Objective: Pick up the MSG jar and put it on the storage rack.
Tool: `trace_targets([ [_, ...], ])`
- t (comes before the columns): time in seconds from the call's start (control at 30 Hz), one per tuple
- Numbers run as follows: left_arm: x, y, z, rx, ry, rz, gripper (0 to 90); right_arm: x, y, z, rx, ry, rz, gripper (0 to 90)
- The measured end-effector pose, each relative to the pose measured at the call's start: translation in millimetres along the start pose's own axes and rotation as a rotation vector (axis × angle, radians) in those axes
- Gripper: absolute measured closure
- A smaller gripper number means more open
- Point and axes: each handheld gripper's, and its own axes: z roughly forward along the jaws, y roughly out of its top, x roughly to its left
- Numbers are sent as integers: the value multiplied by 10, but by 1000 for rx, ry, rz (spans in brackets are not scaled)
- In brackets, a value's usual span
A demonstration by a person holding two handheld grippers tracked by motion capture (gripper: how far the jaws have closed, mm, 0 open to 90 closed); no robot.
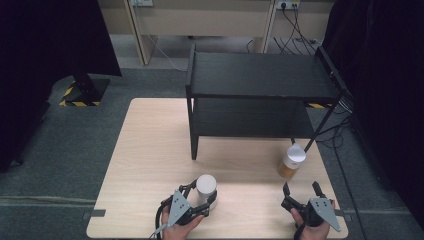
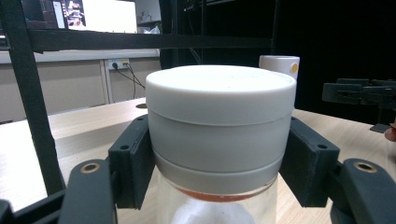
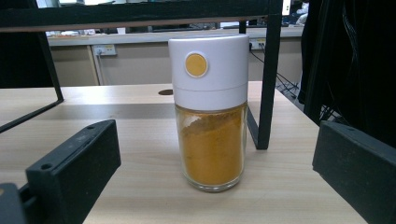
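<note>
Clamping white-lidded jar (image 2: 219, 121): left hand-held gripper (image 2: 219, 172), pads tight.

Your left gripper (image 1: 204, 199) grips the white-capped jar (image 1: 206, 189) in front of the black shelf (image 1: 260, 95); your right gripper (image 1: 302, 189) waits open-jawed near the yellow-spice jar (image 1: 291, 161) by its right leg.

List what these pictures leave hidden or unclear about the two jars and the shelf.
- White-lidded jar: its lower body, cut off by the left gripper view's bottom edge; its contents are unclear.
- Yellow-powder jar: too small in the high view.
- Black shelf: its lower level, shadowed under the top board.
</note>
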Motion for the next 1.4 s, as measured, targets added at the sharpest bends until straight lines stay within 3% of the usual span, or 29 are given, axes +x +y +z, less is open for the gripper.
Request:
trace_targets([
  [0.3,-20,86,9,26,-5,27,340,0,-2,-1,-1,-1,3,13],
  [0.73,-20,332,73,-42,23,44,340,-1,-2,-1,-2,-2,6,17],
  [1.4,-1,585,201,-76,34,39,340,-4,-8,-5,-5,-5,14,20],
])
